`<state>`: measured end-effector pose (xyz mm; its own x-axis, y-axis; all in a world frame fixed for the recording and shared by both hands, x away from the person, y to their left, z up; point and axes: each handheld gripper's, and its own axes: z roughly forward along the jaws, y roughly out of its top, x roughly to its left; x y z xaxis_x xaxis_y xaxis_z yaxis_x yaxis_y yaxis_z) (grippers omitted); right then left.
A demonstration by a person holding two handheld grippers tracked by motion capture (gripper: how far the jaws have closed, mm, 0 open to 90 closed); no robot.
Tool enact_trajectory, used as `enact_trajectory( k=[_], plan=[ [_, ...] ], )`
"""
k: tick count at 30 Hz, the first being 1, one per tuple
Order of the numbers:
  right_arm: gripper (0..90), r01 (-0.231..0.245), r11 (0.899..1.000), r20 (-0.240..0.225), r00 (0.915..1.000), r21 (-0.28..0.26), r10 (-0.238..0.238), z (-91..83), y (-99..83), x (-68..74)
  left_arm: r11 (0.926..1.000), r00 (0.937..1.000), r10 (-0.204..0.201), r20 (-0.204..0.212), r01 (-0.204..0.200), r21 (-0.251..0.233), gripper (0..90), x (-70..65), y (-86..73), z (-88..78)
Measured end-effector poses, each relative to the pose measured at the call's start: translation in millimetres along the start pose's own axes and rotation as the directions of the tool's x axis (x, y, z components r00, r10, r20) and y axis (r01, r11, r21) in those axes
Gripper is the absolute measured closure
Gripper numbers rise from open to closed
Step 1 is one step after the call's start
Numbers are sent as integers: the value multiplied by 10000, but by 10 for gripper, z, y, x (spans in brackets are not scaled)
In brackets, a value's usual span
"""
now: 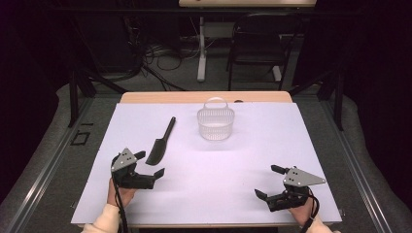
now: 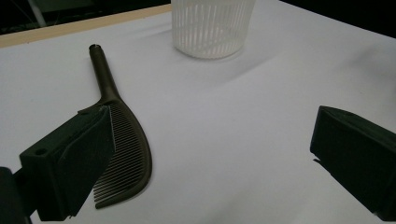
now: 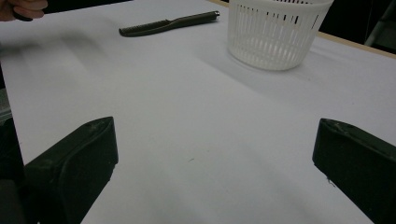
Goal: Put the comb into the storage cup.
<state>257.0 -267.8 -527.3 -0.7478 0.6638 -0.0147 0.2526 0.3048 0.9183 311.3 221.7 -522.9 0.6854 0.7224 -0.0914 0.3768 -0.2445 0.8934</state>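
A dark comb (image 1: 162,142) with a long handle lies flat on the white table sheet (image 1: 243,160), left of centre. A white slotted basket (image 1: 215,121) with a raised handle stands behind it near the far edge. My left gripper (image 1: 150,163) rests at the front left, open, its jaws just beside the comb's toothed end. In the left gripper view the comb (image 2: 122,148) lies against the left jaw and the basket (image 2: 211,25) stands farther off. My right gripper (image 1: 270,182) is open at the front right over bare sheet. The right gripper view has the comb (image 3: 167,24) and the basket (image 3: 275,32) far off.
The wooden table edge (image 1: 204,96) shows behind the sheet. Beyond the table stand a black chair (image 1: 257,43), a white desk leg (image 1: 201,48) and tangled cables on the floor. A hand (image 3: 21,8) shows at the top left of the right gripper view.
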Motion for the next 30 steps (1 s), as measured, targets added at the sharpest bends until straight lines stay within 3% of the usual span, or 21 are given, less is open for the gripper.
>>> enact_trajectory(
  k=[21, 30],
  plan=[
    [0, -7, 10000, -8, 10000, 40, 7, 8, -1, -9, 9992, 9998, 12, -207, -4, 391, 0, 165, 212, 263],
    [0, -18, 10000, -13, 10000, 63, 18, -1, -12, -14, 9972, 9984, -36, -564, 78, 749, 0, 238, 311, 405]
  ],
)
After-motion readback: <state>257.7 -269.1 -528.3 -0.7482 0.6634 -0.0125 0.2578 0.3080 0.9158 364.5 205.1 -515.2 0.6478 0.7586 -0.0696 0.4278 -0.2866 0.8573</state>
